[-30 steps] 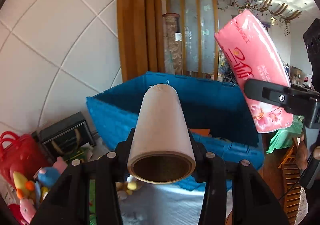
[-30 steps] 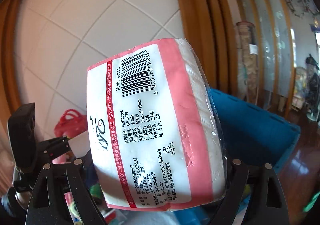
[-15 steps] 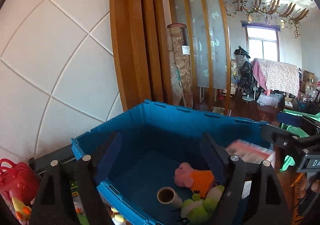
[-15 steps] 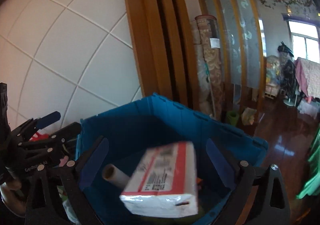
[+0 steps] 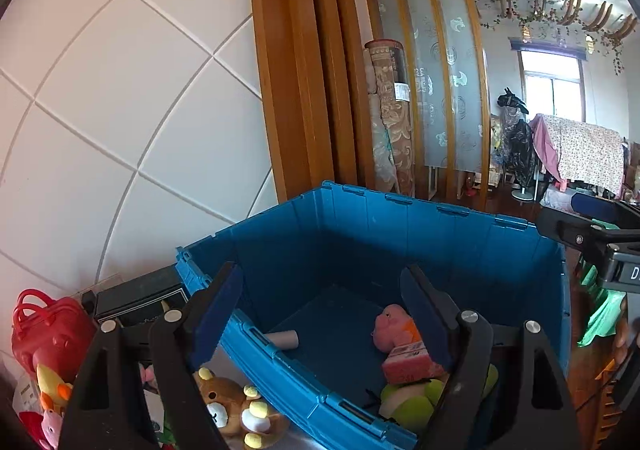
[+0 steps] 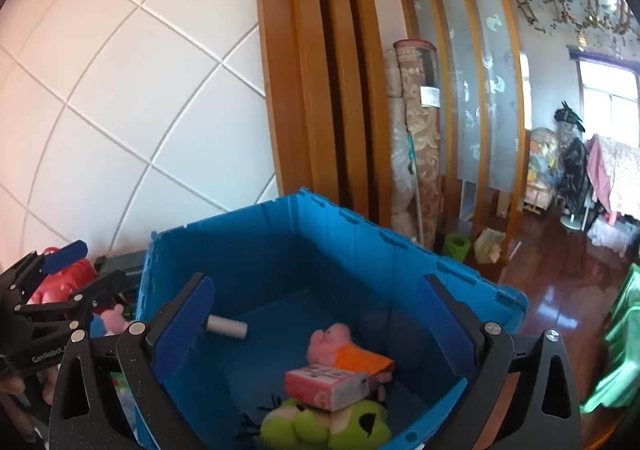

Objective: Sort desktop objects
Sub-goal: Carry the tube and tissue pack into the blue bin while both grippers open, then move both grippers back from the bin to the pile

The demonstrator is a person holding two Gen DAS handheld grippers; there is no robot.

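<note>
Both tools stand wide apart over the blue plastic crate (image 6: pixel 360 250) with nothing between their fingers: the left tool (image 5: pixel 324 314) and the right tool (image 6: pixel 320 318) each show matte black angular arms with round silver screws and flat blue rubbery pads (image 6: pixel 182 324). Ribbed, hinged edges run along the rigid crate's rim, and its inner walls are smooth. Inside, a cardboard-cored paper roll (image 6: pixel 226 327), a short pale cylinder, lies on its side on the crate floor near the left wall. Toward the near right, the pink tissue pack (image 6: pixel 332 386), a soft rectangular block in glossy printed film, rests tilted on top of a lime-green plush toy (image 6: pixel 332 426) and against a fuzzy pink plush pig in an orange dress (image 6: pixel 340 350). Outside the crate, on its left, a brown bear plush (image 5: pixel 236 410) with yellow paws lies just beside the crate wall, and a glossy red plastic handbag (image 5: pixel 48 334) stands near the white panelled wall (image 5: pixel 120 110).
</note>
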